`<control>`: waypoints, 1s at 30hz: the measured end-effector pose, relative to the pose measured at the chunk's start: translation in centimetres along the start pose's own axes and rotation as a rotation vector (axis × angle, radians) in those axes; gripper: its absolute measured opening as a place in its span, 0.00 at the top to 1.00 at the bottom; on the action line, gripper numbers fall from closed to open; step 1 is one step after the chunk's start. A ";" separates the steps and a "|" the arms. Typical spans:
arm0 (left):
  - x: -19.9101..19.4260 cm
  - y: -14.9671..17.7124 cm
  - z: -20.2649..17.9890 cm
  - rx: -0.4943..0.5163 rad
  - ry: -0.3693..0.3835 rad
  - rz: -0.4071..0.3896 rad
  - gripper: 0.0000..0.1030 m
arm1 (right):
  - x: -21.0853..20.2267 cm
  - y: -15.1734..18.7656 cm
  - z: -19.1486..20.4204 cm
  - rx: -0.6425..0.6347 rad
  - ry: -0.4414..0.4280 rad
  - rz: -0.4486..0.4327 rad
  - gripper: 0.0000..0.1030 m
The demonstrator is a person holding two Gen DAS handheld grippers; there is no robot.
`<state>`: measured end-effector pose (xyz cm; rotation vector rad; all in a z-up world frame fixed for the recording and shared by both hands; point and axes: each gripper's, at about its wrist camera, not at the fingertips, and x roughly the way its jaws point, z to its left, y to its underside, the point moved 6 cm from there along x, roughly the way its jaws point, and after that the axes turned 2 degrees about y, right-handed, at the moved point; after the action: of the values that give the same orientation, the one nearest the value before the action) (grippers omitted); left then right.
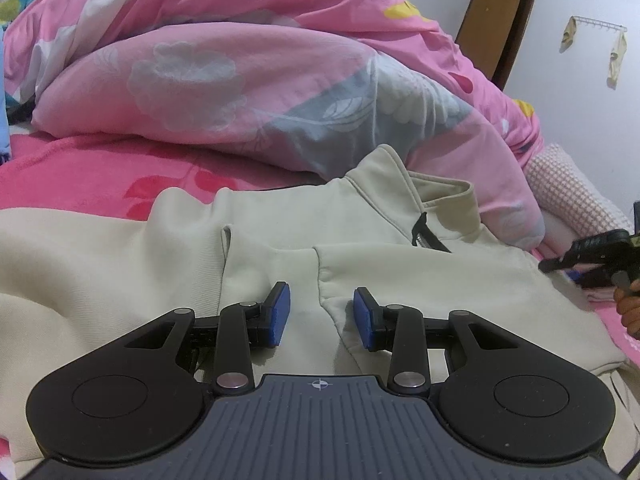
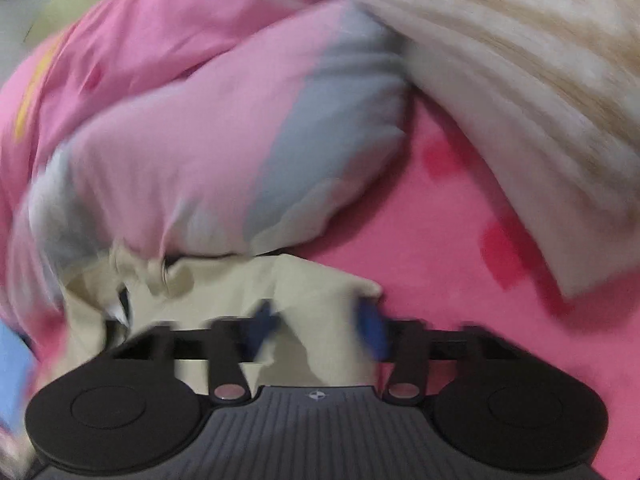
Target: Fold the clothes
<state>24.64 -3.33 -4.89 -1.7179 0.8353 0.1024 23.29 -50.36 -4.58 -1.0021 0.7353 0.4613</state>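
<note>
1. Left wrist view: a cream zip-neck sweatshirt (image 1: 280,232) lies on the pink bed sheet (image 1: 80,168), collar (image 1: 416,192) at the far side beneath the heaped pink quilt (image 1: 240,72). One sleeve appears folded in over the chest; the body is not yet doubled.
2. The left hand-held gripper (image 1: 321,316) sits low over the near middle of the sweatshirt, its blue pads set narrowly apart with a fold of cloth lying between them; whether they pinch it cannot be told.
3. Right wrist view (blurred): the right hand-held gripper (image 2: 318,328) has cream cloth between its pads; the jaws look closed on an edge of the sweatshirt (image 2: 256,280).
4. Progress, as a judgement: early to middle. The second side fold and the final halving remain.
5. A cream pillow (image 2: 520,100) lies at the far right.
</note>
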 end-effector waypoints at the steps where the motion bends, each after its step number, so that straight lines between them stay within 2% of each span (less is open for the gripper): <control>1: 0.0 0.0 0.0 0.000 0.000 0.000 0.66 | -0.2 0.1 0.9 -0.053 0.012 -0.027 0.89; 4: 0.0 0.0 0.0 0.000 0.000 -0.001 0.66 | -0.9 -0.3 2.8 -0.165 0.050 -0.121 0.91; 7: 0.1 0.0 0.0 0.003 -0.001 0.000 0.66 | 1.2 -0.1 2.0 -0.213 0.130 -0.093 0.88; 9: 0.0 0.0 0.1 0.000 0.000 -0.001 0.66 | 1.6 -0.4 1.0 -0.194 0.158 -0.094 0.62; 11: 0.0 0.1 0.1 -0.002 0.001 -0.002 0.66 | 0.0 -1.4 0.0 -0.145 0.194 -0.145 0.54; 13: 0.0 0.1 0.1 -0.001 0.000 -0.001 0.66 | -2.6 -1.8 -0.7 -0.100 0.212 -0.198 0.56; 16: 0.0 0.1 0.1 -0.001 -0.002 -0.002 0.66 | -6.6 -0.4 0.6 -0.166 0.122 -0.213 0.62; 17: 0.0 0.1 0.1 0.000 -0.002 -0.003 0.66 | -7.7 0.3 1.4 -0.206 0.086 -0.213 0.64; 20: 0.0 0.1 0.1 0.001 -0.003 -0.003 0.66 | -9.8 5.6 5.2 -0.452 -0.071 -0.172 0.65; 21: 0.0 0.1 0.1 0.001 -0.004 -0.003 0.66 | -9.8 7.3 5.7 -0.503 -0.088 -0.137 0.65; 23: 0.0 0.1 0.1 0.000 -0.004 -0.002 0.66 | -8.9 10.4 5.4 -0.569 -0.054 -0.053 0.66; 26: 0.0 0.1 0.1 -0.004 -0.001 -0.003 0.66 | -8.8 12.2 4.5 -0.577 0.031 -0.064 0.66; 27: 0.0 0.1 0.2 -0.007 0.001 -0.003 0.66 | -9.3 12.0 4.7 -0.546 0.054 -0.066 0.65; 28: 0.0 0.1 0.2 -0.009 0.002 -0.003 0.66 | -9.8 11.9 5.1 -0.522 0.063 -0.077 0.65; 30: 0.0 0.1 0.2 -0.014 0.005 -0.004 0.66 | -11.0 12.4 6.2 -0.532 0.023 -0.129 0.65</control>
<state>24.60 -3.12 -5.06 -1.7334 0.8366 0.1020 9.88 -39.25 -1.68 -1.5450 0.5719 0.5469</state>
